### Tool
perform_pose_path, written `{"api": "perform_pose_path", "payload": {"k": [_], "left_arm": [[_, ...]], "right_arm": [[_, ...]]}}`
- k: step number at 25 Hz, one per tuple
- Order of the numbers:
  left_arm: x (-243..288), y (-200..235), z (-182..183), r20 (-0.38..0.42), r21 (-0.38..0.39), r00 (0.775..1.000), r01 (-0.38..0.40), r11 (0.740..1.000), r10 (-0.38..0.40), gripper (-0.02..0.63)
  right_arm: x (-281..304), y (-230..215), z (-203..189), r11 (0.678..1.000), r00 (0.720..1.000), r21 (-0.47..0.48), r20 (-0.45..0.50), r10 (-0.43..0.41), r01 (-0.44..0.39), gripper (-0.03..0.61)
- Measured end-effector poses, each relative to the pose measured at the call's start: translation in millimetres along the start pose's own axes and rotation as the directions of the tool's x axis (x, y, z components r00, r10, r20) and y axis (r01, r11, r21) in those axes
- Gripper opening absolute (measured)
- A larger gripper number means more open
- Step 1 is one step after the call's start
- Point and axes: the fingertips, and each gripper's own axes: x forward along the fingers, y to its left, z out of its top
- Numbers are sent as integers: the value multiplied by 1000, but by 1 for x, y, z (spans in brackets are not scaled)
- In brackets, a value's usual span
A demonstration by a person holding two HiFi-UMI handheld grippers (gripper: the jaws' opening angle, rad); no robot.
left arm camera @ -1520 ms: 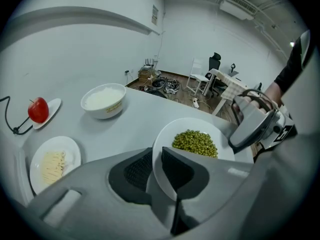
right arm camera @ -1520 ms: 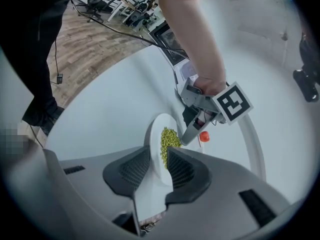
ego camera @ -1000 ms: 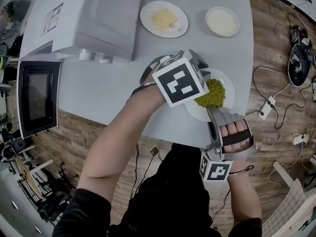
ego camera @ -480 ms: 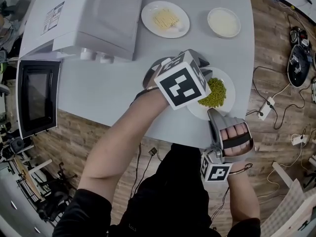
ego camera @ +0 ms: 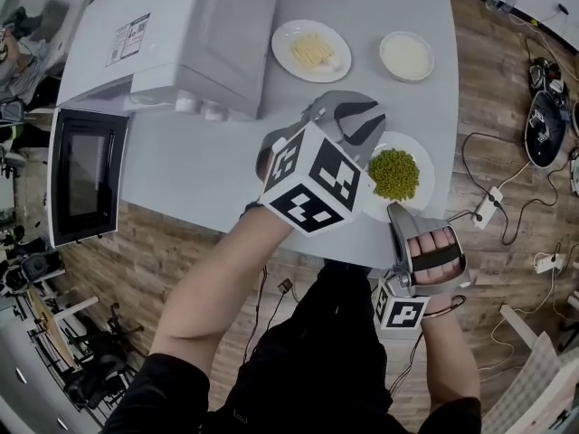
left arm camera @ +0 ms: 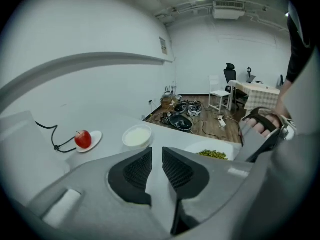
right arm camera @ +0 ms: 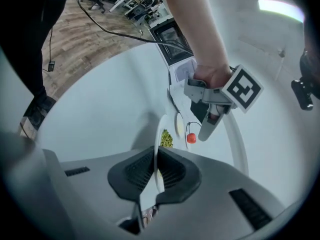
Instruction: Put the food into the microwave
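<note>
A white plate heaped with green peas sits near the grey table's front edge. My right gripper reaches it from the near side. Its jaws are closing, and in the right gripper view the pads press on the plate's rim. The left gripper hangs above the table just left of the plate. Its jaws stand a little apart with nothing between them. The white microwave stands at the back left with its door swung open.
Behind the peas are a plate of yellow food, a bowl of white food and an apple on a saucer. Cables and a power strip lie on the wood floor at the right. The table's rounded edge runs just in front of the plate.
The left gripper has lifted away from the plate's left side and now hangs higher. The right gripper stayed at the plate's near rim.
</note>
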Motion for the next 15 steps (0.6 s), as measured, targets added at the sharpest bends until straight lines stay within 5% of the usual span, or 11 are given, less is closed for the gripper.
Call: {"api": "perform_pose_path", "payload": {"k": [6,15], "left_arm": [[-79,-22,8,1,0,993,-120,993,120,67],[-197,-63,21,-47,-33,985,-168,985,166,67]], "right_arm": [[-29,-42,-1,999,999,-39,13,-37,38,23],[-92,-119,8,994,997,-76,40,-69,72,23]]}}
